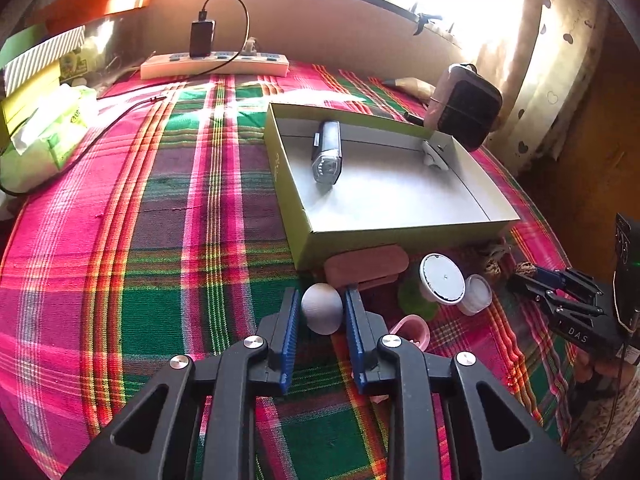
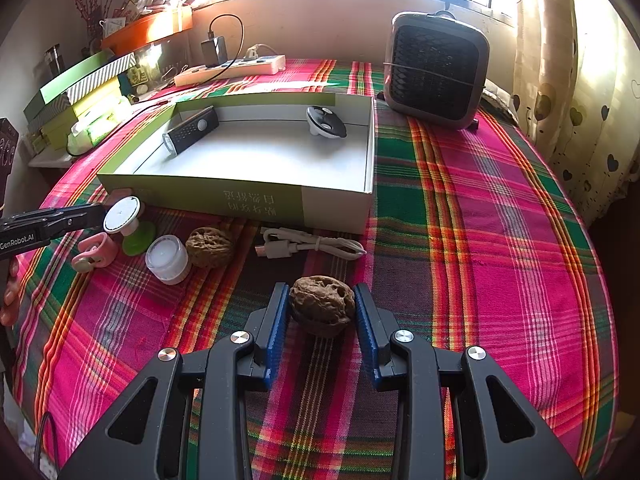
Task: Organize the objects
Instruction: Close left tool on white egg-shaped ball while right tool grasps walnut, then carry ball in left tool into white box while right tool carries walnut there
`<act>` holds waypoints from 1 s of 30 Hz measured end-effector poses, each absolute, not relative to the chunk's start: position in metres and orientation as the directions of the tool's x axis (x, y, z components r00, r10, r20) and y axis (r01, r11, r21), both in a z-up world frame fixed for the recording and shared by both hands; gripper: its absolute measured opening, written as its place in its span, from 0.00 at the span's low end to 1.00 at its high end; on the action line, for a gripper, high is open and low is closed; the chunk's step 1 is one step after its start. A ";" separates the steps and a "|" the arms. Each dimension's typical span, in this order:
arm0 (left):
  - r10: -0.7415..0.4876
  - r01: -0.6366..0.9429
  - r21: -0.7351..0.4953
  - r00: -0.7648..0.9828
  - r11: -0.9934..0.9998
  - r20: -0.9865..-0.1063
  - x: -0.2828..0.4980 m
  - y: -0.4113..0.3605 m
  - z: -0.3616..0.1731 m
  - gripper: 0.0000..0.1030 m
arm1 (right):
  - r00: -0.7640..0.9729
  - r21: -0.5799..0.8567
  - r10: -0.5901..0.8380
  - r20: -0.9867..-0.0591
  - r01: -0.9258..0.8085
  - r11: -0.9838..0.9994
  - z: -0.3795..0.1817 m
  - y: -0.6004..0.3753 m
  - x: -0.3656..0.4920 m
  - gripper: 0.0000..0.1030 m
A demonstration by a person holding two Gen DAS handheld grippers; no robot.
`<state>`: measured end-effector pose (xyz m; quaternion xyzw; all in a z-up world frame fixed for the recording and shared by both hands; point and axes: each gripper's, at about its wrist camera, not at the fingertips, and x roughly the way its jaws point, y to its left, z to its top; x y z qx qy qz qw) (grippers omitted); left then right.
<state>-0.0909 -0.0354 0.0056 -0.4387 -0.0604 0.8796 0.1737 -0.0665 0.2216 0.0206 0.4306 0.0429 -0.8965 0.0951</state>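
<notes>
My left gripper is shut on a grey egg-shaped object just above the plaid cloth, in front of the open green box. My right gripper is shut on a brown walnut near the table's front; it also shows in the left wrist view. The box holds a black flashlight and a white round piece. A second walnut, a white cap, a white-topped green piece, a pink clip and a white cable lie in front of the box.
A small heater stands at the back right. A power strip with a charger lies at the back. Stacked boxes and a tissue pack sit on the left. A pink case rests against the box front. A curtain hangs on the right.
</notes>
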 end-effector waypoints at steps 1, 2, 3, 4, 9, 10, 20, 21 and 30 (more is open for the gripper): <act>0.355 -0.253 -0.254 -0.556 -0.933 -0.752 -0.091 -0.035 0.006 0.20 | -0.611 0.005 -0.134 -0.780 0.207 -0.978 0.021 0.222 -0.066 0.33; 0.353 -0.255 -0.250 -0.557 -0.934 -0.752 -0.090 -0.034 0.006 0.20 | -0.611 0.005 -0.134 -0.780 0.207 -0.978 0.021 0.222 -0.066 0.33; 0.352 -0.255 -0.248 -0.557 -0.935 -0.752 -0.090 -0.034 0.006 0.19 | -0.611 0.006 -0.134 -0.780 0.207 -0.978 0.021 0.222 -0.066 0.32; 0.351 -0.256 -0.247 -0.558 -0.935 -0.752 -0.090 -0.034 0.006 0.19 | -0.611 0.006 -0.134 -0.780 0.207 -0.978 0.021 0.222 -0.066 0.33; 0.352 -0.256 -0.247 -0.559 -0.935 -0.751 -0.089 -0.034 0.006 0.19 | -0.611 0.006 -0.135 -0.780 0.207 -0.978 0.020 0.222 -0.066 0.32; 0.352 -0.255 -0.249 -0.560 -0.934 -0.750 -0.089 -0.034 0.006 0.19 | -0.611 0.006 -0.134 -0.780 0.207 -0.978 0.020 0.222 -0.066 0.33; 0.351 -0.252 -0.249 -0.569 -0.935 -0.743 -0.087 -0.036 0.008 0.19 | -0.611 0.004 -0.133 -0.780 0.207 -0.978 0.020 0.222 -0.067 0.32; 0.353 -0.254 -0.250 -0.570 -0.934 -0.742 -0.087 -0.036 0.008 0.19 | -0.611 0.004 -0.133 -0.780 0.207 -0.978 0.020 0.222 -0.067 0.32; 0.354 -0.252 -0.252 -0.578 -0.934 -0.736 -0.085 -0.037 0.014 0.19 | -0.617 0.011 -0.140 -0.774 0.209 -0.978 0.024 0.221 -0.067 0.32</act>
